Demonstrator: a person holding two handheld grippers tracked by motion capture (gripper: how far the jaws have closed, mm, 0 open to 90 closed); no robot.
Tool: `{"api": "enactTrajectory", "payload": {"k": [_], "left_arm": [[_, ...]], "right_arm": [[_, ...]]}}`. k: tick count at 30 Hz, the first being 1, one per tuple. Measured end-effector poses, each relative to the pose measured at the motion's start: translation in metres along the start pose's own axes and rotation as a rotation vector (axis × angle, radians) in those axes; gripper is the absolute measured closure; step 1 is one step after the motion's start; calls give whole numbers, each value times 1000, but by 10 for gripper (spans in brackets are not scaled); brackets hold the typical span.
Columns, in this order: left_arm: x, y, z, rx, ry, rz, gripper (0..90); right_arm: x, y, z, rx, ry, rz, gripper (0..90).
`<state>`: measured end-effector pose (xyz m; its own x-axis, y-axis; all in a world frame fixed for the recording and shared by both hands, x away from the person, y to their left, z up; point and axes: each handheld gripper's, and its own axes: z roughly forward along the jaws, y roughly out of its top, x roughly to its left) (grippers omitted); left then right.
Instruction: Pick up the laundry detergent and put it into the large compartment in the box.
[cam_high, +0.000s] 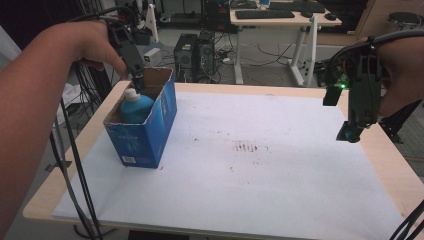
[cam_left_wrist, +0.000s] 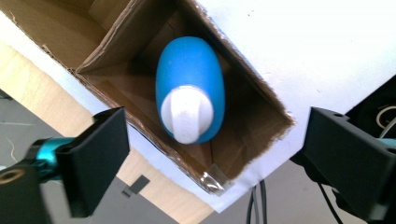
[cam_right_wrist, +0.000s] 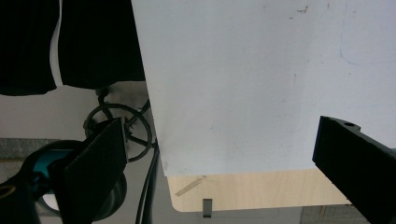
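Tongs first: the left tongs (cam_high: 138, 84) hang spread wide just above the open top of the blue carton (cam_high: 145, 135), nothing between their jaws, and the right tongs (cam_high: 354, 131) hover spread and empty over the tabletop's (cam_high: 385, 165) right edge, well apart from the work. In the left gripper view the blue bottle (cam_left_wrist: 189, 86) stands upright inside the carton, white cap (cam_left_wrist: 187, 114) up, leaning toward one cardboard wall, with free space on its other side. The step in hand reads as leaving the bottle settled in the carton. To do that well, the left tongs should lift straight up with the jaws kept wide, so that neither pad catches the cap or the torn cardboard rim and tips the carton. The white sheet (cam_high: 260, 165) under the carton could slide, so any sideways drag is best avoided. Farther off, beyond the tabletop, a desk with keyboards (cam_high: 265, 14) stands.
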<state>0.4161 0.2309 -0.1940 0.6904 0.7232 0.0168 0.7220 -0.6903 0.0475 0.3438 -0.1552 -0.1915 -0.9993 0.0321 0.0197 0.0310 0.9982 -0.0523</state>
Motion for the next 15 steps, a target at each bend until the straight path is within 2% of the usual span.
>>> {"api": "enactTrajectory", "payload": {"k": [4, 7, 12, 15], "left_arm": [[-9, 6, -5, -1, -3, 46, 63], [-20, 11, -6, -6, 6, 78, 28], [-39, 22, -4, 8, -11, 159, 17], [-50, 28, -3, -2, -15, 217, 17]], "right_arm": [[0, 0, 0, 0, -1, -3, 22], [0, 1, 1, 5, 1, -1, 22], [1, 3, 1, 7, 2, -3, 22], [1, 4, 2, 6, 3, -7, 22]]}}
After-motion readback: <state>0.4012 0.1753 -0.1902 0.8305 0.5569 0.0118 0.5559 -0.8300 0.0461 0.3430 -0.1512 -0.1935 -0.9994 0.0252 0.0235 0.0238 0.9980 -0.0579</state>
